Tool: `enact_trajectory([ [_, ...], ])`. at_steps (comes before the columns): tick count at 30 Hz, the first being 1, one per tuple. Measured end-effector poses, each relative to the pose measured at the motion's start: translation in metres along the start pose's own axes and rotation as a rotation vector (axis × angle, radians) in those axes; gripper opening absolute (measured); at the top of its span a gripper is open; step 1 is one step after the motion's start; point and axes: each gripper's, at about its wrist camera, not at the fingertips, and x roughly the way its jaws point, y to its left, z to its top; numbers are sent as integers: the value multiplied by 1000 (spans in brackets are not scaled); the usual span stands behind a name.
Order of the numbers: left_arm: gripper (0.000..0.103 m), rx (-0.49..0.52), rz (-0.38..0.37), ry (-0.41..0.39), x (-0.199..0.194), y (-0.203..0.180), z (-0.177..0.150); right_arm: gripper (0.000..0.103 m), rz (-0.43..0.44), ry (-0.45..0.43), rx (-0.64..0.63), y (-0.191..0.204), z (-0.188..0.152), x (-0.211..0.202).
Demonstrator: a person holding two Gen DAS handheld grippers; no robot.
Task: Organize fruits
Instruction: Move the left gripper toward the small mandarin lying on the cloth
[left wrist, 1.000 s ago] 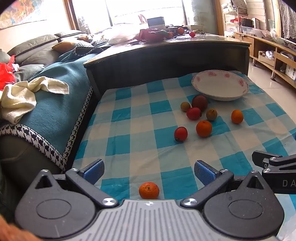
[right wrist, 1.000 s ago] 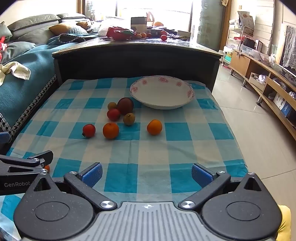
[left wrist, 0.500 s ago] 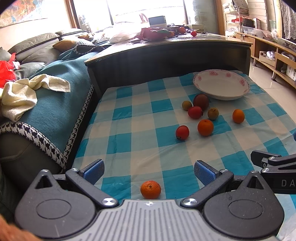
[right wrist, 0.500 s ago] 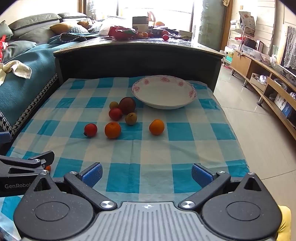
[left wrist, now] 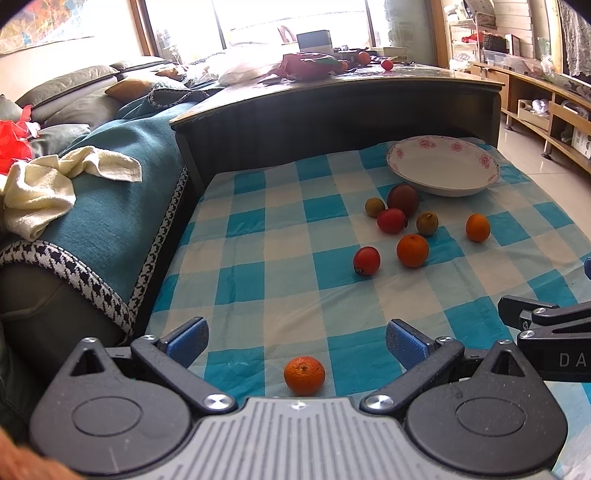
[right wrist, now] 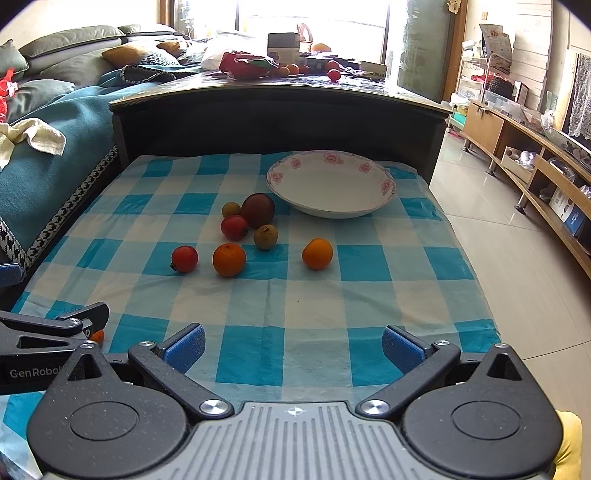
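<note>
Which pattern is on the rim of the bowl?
Pink flowers on the white bowl, clearest in the right wrist view.

Home living rm: sofa point(left wrist: 110, 155) w/ teal throw & cushions at left, dark wooden coffee table point(right wrist: 280, 96) cluttered w/ bags & fruit, low wooden TV cabinet point(right wrist: 524, 147) along right wall, tiled floor point(right wrist: 491, 236), big bright window point(right wrist: 310, 18) at back.

The checked surface point(right wrist: 314, 295) lies bare across the lower middle of the right wrist frame, open up to the scattered fruit cluster point(right wrist: 251, 229) at mid-frame. Beyond, the plate point(right wrist: 384, 192) and a dark wall point(right wrist: 277, 122) block the top; a sofa point(left wrist: 110, 177) borders the left.
</note>
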Motion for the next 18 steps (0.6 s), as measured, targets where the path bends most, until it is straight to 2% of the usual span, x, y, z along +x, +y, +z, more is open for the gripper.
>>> enact_trajectory([
  [12, 103, -21, 15, 31, 7, 14, -9, 96, 34, 21, -23, 13, -1, 8],
  [18, 103, -30, -11, 46, 13, 23, -19, 96, 59, 49, -47, 23, -1, 16],
])
